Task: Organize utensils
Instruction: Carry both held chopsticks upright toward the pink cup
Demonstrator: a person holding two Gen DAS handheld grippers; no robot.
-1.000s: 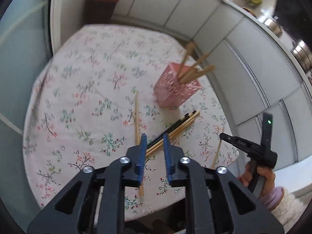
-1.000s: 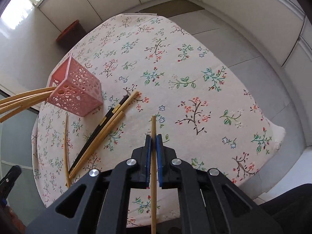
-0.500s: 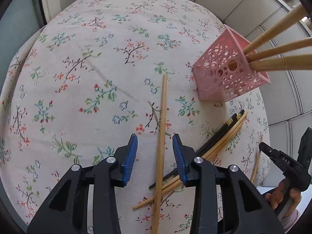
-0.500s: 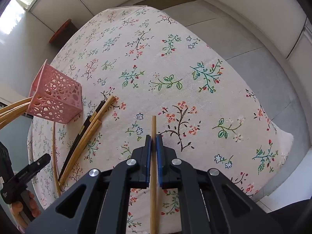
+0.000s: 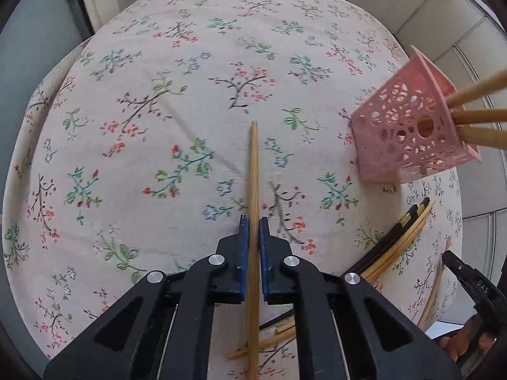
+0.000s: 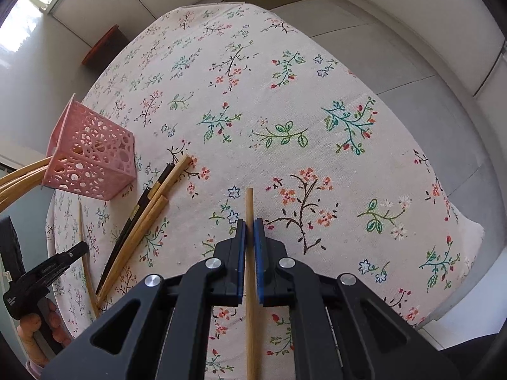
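My left gripper (image 5: 252,221) is shut on a wooden chopstick (image 5: 253,164) that lies along the floral tablecloth. My right gripper (image 6: 249,226) is shut on another wooden chopstick (image 6: 249,202). A pink perforated holder (image 5: 408,136) with three wooden chopsticks (image 5: 478,117) in it stands to the right in the left wrist view, and to the left in the right wrist view (image 6: 92,155). A pile of black and wooden chopsticks (image 6: 142,221) lies beside the holder; it also shows in the left wrist view (image 5: 399,240).
The round table (image 6: 317,63) carries a floral cloth and its edge is close on all sides. A dark bin with a red lid (image 6: 104,44) stands on the floor by the wall. White cabinets (image 5: 427,6) run behind the table.
My left gripper has come down over the lone chopstick and its fingers have shut on it. My right gripper has kept its chopstick and moved lower over the table.
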